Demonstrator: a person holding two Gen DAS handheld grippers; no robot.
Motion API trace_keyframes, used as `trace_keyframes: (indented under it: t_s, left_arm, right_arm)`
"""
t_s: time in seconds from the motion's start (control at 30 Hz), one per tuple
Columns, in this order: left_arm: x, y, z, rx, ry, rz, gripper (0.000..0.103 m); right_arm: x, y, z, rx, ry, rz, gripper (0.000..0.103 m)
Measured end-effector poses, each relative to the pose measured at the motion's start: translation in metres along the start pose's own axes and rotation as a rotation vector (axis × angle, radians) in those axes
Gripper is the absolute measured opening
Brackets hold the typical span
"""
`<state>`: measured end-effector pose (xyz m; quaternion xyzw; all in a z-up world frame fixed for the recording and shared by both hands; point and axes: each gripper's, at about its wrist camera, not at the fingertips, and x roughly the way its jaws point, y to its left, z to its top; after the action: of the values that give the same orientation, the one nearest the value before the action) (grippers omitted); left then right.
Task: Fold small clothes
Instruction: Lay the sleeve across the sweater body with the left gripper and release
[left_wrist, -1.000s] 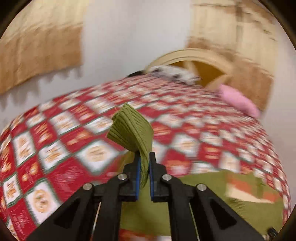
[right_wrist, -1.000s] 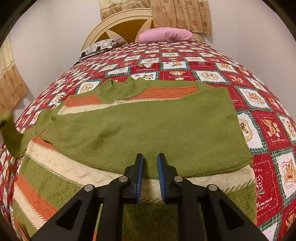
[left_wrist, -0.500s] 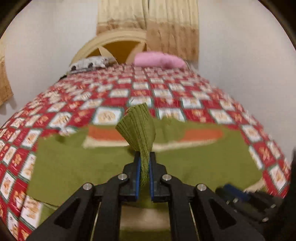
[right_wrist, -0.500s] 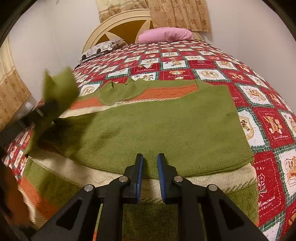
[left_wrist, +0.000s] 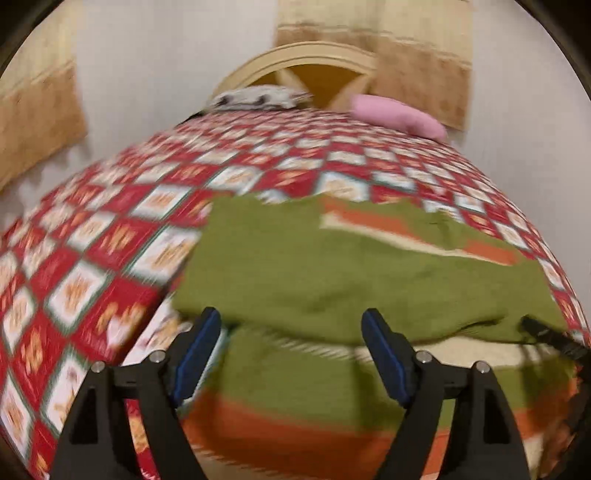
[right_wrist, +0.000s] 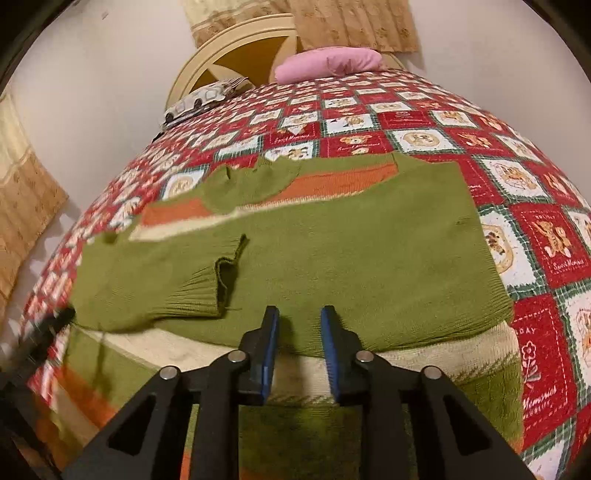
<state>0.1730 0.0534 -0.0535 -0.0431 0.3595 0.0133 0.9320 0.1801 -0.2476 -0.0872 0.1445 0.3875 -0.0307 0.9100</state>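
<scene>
The green sweater (right_wrist: 332, 251) lies flat on the bed, its hem end at the near edge under your grippers and its collar (right_wrist: 255, 181) pointing away toward the headboard (right_wrist: 236, 48). Its long axis therefore runs from the foot of the bed to the head. The left sleeve, which a second ago hung pinched in your left gripper out over the quilt, now lies across the body, its ribbed cuff (right_wrist: 207, 288) open toward the sweater's middle. Both sleeves look folded in, so the garment reads as a compact rectangle with cream and orange stripes showing near the collar and at the hem. I judge the sleeve step done; the next fold is probably hem to collar.

Your left gripper (left_wrist: 291, 354) is opening, jaws wide apart with nothing between them, just above the near-left part of the sweater. Your right gripper (right_wrist: 297, 347) is also opening, a narrow gap between its blue pads; they hover at the near fold edge without pressing cloth.

Around the sweater the red checked quilt (right_wrist: 535, 236) covers the bed. A pink pillow (right_wrist: 328, 62) and a patterned pillow (right_wrist: 203, 99) rest at the headboard end.
</scene>
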Motion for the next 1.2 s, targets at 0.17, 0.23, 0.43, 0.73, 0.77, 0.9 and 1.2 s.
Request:
trace_keyframes:
  t_s: [0.17,0.23,0.43,0.73,0.77,0.9,1.2]
  left_arm:
    - [0.016,0.038,-0.010,-0.262,0.081,-0.066,0.081]
    - [0.015,0.035,-0.012,-0.271,0.072,-0.068,0.082]
    - [0.016,0.030,-0.011,-0.249,0.084,-0.076,0.091]
    - [0.021,0.039,-0.009,-0.280,0.080,-0.088,0.092]
    - [0.022,0.039,-0.009,-0.279,0.081,-0.085,0.092]
    - [0.022,0.038,-0.009,-0.278,0.084,-0.080,0.092]
    - [0.024,0.039,-0.009,-0.272,0.087,-0.067,0.092]
  right_arm:
    - [-0.011,0.025,0.014,0.125,-0.032,0.210,0.069]
    - [0.001,0.049,0.020,0.037,-0.014,0.130,0.069]
    - [0.053,0.099,0.017,-0.190,0.052,-0.069,0.047]
    - [-0.023,0.129,0.065,-0.262,-0.176,-0.017,0.007]
    - [-0.038,0.130,0.074,-0.265,-0.214,-0.010,0.007]
    - [-0.088,0.123,0.091,-0.298,-0.345,-0.066,0.007]
    - [-0.039,0.034,0.054,-0.246,-0.161,-0.228,0.008]
